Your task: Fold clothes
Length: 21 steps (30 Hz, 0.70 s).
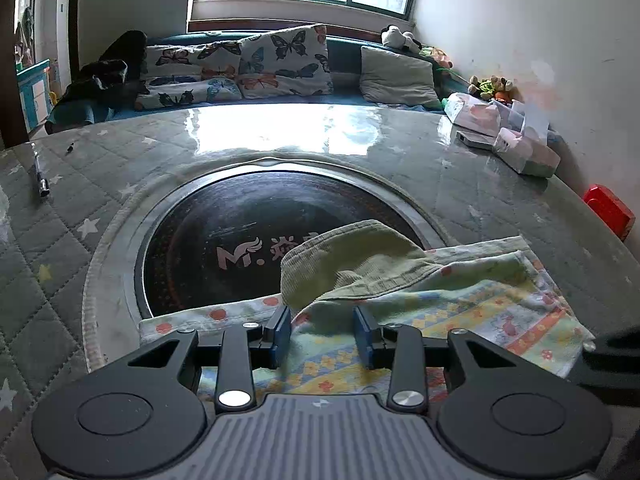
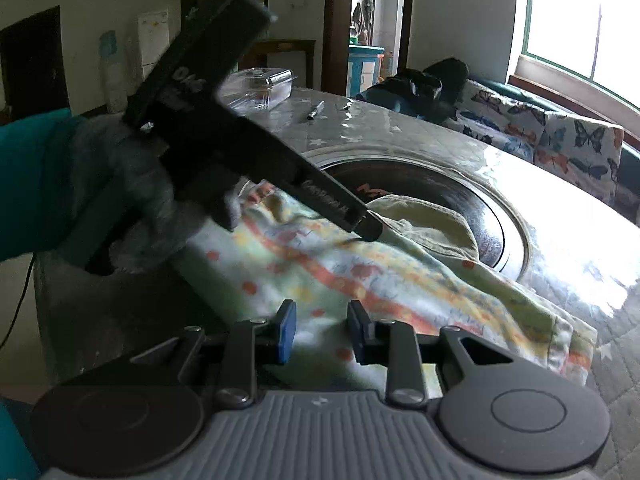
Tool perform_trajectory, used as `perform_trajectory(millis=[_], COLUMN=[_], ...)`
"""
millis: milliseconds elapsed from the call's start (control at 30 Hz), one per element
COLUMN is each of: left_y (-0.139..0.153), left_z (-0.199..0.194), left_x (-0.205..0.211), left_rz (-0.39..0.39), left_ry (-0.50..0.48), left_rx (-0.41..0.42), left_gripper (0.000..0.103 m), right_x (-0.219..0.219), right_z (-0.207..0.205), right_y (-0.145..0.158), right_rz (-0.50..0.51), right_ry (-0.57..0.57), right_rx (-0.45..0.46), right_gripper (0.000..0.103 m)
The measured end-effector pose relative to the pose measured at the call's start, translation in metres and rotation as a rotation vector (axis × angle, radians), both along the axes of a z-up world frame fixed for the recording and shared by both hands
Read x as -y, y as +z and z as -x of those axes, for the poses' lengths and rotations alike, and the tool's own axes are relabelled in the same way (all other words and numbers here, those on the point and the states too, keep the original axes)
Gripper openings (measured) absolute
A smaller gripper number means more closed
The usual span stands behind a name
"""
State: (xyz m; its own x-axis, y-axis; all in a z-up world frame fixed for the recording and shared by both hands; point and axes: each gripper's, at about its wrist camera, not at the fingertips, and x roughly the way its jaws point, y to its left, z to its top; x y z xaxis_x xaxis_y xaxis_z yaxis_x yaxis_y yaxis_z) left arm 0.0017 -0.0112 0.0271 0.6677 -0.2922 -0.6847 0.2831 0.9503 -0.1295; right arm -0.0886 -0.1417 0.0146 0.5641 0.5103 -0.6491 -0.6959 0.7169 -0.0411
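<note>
A small garment with a pale printed body [image 1: 460,312] and an olive-green part [image 1: 352,264] lies folded on the table, partly over the round black hob. My left gripper [image 1: 323,336] is open just above its near edge, nothing between the blue pads. In the right wrist view the same garment [image 2: 360,280] lies ahead. My right gripper [image 2: 321,332] is open over its near edge and empty. The left gripper's body [image 2: 256,168], held by a grey-gloved hand, reaches down onto the cloth from the left.
The round black hob [image 1: 224,232] is set in the quilted, plastic-covered table [image 1: 80,208]. A pen [image 1: 42,180] lies at the left; tissue packs and boxes [image 1: 516,140] and a red box [image 1: 610,210] at the right. A cushioned bench [image 1: 260,64] runs behind.
</note>
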Motion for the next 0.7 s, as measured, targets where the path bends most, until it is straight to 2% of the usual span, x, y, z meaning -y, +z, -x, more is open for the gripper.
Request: perform_trajectory(millis=[133, 267, 333, 567, 700], left_y=[0.008, 0.024, 0.027, 0.014, 0.003], left_z=[0.008, 0.038, 0.053, 0.091, 0.101], left_x=[-0.002, -0.004, -0.004, 0.0, 0.0], left_rz=[0.001, 0.014, 0.029, 0.049, 0.029], left_ry=[0.02, 0.002, -0.014, -0.046, -0.052], left_rx=[0.022, 0.091, 0.098, 0.085, 0.081], left_gripper=[0.037, 0.037, 0.037, 0.037, 0.037], right_x=[0.002, 0.008, 0.01, 0.02, 0.023], right_z=[0.002, 0.005, 0.007, 0.009, 0.007], right_y=[0.003, 0.007, 0.007, 0.008, 0.003], right_rz=[-0.011, -0.038, -0.049, -0.067, -0.066], right_ry=[0.001, -0.018, -0.027, -0.047, -0.06], right_rx=[0.001, 0.007, 0.007, 0.0, -0.023], right_gripper=[0.029, 0.029, 0.029, 0.027, 0.027])
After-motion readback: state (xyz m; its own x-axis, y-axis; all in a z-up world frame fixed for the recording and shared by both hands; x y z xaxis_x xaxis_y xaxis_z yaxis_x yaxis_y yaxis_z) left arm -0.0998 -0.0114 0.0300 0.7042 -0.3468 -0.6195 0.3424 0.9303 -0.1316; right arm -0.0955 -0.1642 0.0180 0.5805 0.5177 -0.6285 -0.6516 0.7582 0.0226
